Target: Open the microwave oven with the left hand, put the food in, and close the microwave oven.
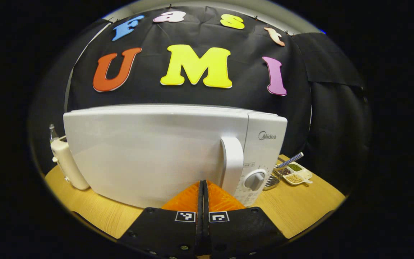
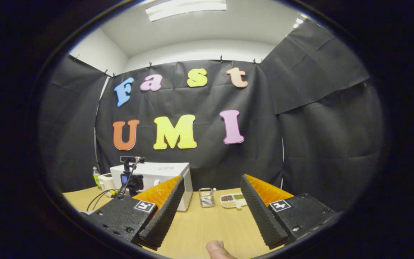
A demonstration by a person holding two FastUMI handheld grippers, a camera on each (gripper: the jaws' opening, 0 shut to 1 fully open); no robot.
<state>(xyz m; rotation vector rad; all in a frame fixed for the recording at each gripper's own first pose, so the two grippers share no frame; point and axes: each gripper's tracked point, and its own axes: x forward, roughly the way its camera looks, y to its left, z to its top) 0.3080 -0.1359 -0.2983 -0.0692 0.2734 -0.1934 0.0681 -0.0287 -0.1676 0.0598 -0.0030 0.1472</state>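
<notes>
The white microwave stands on the wooden table with its door closed; its upright handle and a round dial are on its right side. My left gripper is shut with nothing between its fingers, and its tips point at the door just left of the handle. To the right of the microwave lies a white divided dish of beans and grains. In the right gripper view my right gripper is open and empty, held back from the table. Farther off there are the microwave and the dish.
A small metal container sits between microwave and dish. A white appliance and a bottle stand left of the microwave. A dark device with trailing cables is in front of the microwave. A person's fingertip shows at the bottom edge.
</notes>
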